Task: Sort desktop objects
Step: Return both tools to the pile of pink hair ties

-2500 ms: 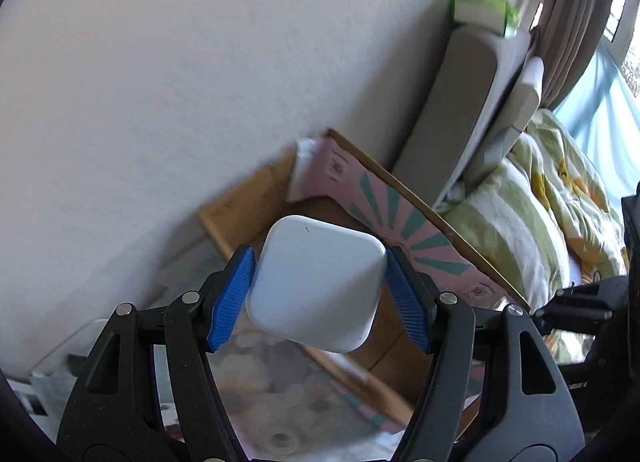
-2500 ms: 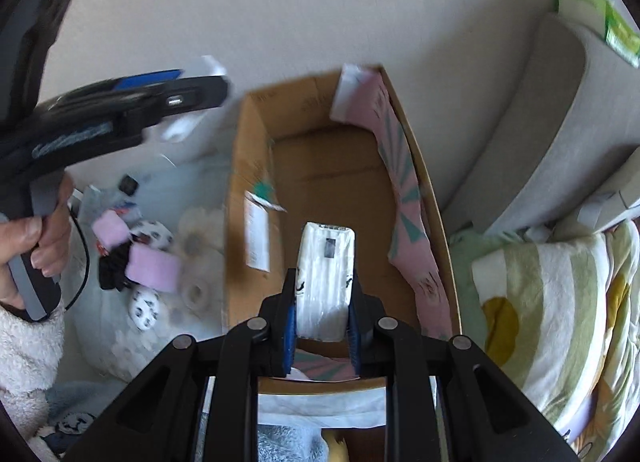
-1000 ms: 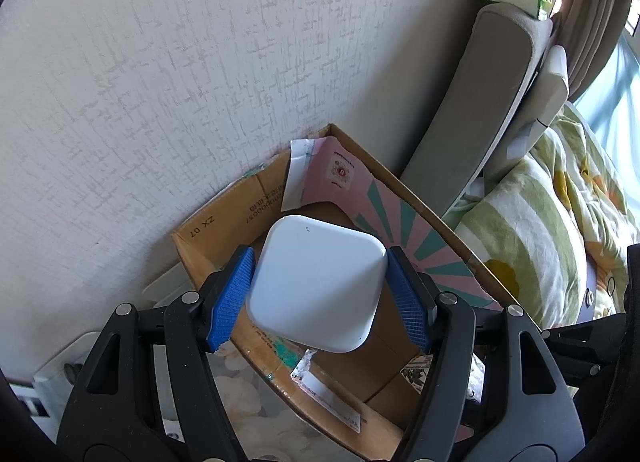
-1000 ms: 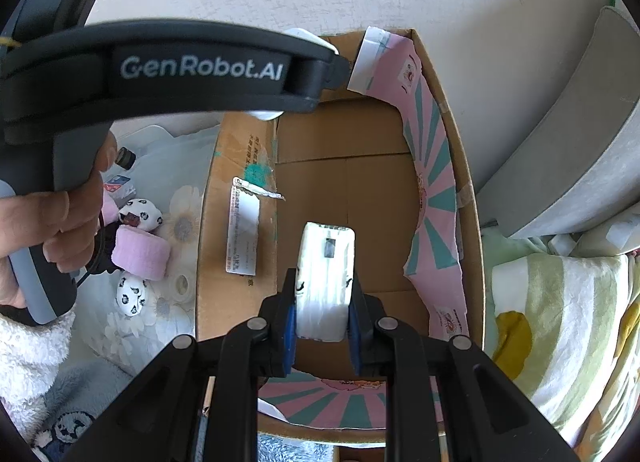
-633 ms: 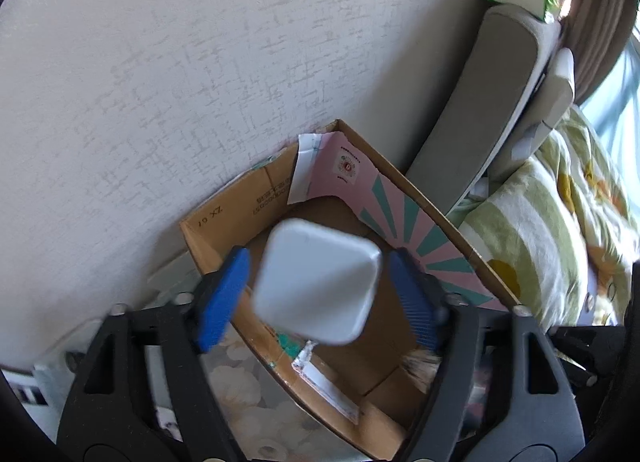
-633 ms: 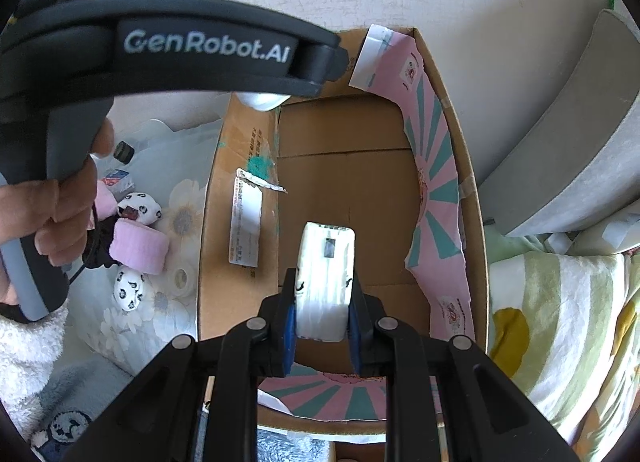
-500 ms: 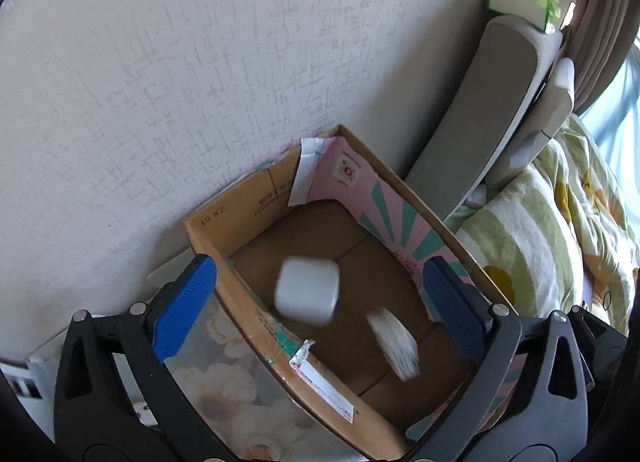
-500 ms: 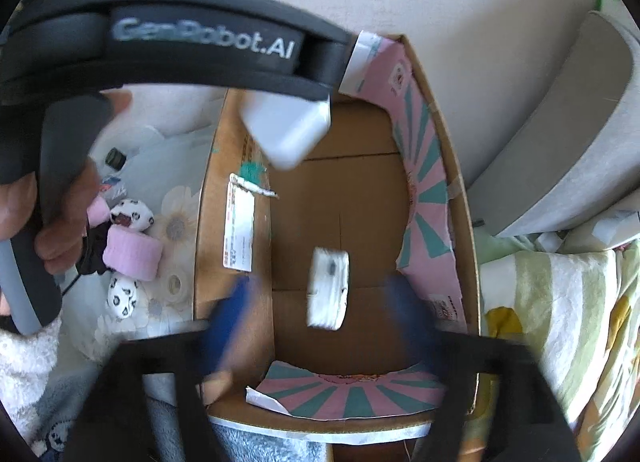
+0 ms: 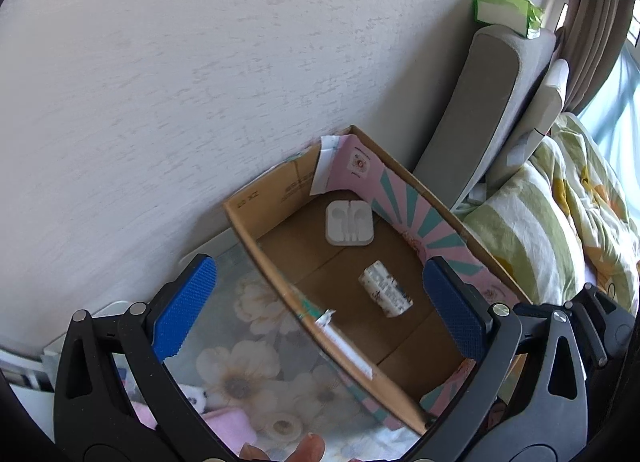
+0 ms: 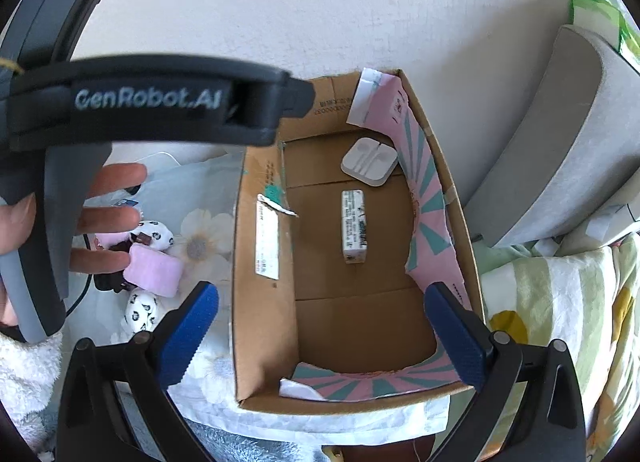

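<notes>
A cardboard box with pink and teal flaps stands against the wall. A white square earphone case lies at its far end. A small white printed packet lies on the box floor near the middle. My left gripper is open and empty above the box's near left edge. My right gripper is open and empty above the box's near end. The left gripper's black body crosses the upper left of the right wrist view.
Left of the box, on a flowered cloth, lie a pink roll, panda-print balls, a black cable and tape rolls. A grey cushion, a green tissue pack and striped bedding are on the right.
Both grippers opened and dropped their loads. The earphone case and the packet fell into the box and now lie on its floor.
</notes>
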### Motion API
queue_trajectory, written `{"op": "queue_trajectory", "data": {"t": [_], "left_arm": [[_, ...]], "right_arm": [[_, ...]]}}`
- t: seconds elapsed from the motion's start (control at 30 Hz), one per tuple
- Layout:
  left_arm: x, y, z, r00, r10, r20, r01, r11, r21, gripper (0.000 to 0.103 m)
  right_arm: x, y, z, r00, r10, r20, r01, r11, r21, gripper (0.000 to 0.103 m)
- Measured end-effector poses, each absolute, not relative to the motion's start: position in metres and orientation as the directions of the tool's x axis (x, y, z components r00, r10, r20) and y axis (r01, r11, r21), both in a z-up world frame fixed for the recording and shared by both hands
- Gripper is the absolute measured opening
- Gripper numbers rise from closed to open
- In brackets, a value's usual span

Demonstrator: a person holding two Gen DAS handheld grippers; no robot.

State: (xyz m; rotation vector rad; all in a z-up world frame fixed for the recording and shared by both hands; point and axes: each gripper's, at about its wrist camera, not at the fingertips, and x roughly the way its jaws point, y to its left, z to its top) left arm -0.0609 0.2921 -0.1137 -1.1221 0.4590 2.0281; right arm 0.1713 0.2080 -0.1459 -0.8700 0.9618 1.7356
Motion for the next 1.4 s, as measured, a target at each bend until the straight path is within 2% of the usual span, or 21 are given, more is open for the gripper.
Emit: {"op": "queue_trajectory", "data": {"t": [0.23,0.43,0.63,0.77,0.9,1.07,1.4], "left_arm": [[-0.059,0.244,-0.089,-0.303,0.521,-0.798,-0.766,-0.631,-0.121,0.103],[-0.066,0.175,-0.058,-0.345,0.527,-0.777,-0.739,-0.663,-0.121,0.103],[-0.073,0.094,-0.042,-0.455,0.400,-0.796,-0.655,-0.756,-0.005,0.103],[-0.076,0.050,-0.041,-0.493,0.370,-0.788,-0.608,-0.794,0.008,0.103],[-0.080,0.017,-0.053,-0.506,0.323,-0.800,-0.557,-0.830,0.017,0.103],[-0.083,-0.009,-0.087,-0.455,0.327,-0.829,-0.524,-0.850,-0.048,0.103],[-0.093,0.013,-0.173,-0.396,0.250,-0.883,-0.556,-0.831,0.014,0.103]], "right_arm": [[0.164,0.200,-0.126,-0.316,0.411,-0.855,-0.940,-0.260,0.222,0.102],[0.151,0.197,-0.103,-0.325,0.439,-0.838,-0.932,-0.298,0.206,0.102],[0.108,0.193,-0.087,-0.355,0.387,-0.851,-0.889,-0.422,0.179,0.103],[0.072,0.182,-0.076,-0.384,0.400,-0.832,-0.839,-0.528,0.133,0.102],[0.042,0.180,-0.079,-0.419,0.356,-0.835,-0.784,-0.606,0.135,0.102],[0.013,0.180,-0.096,-0.418,0.303,-0.856,-0.740,-0.660,0.128,0.102],[-0.023,0.183,-0.153,-0.392,0.155,-0.907,-0.653,-0.742,0.155,0.102]]}}
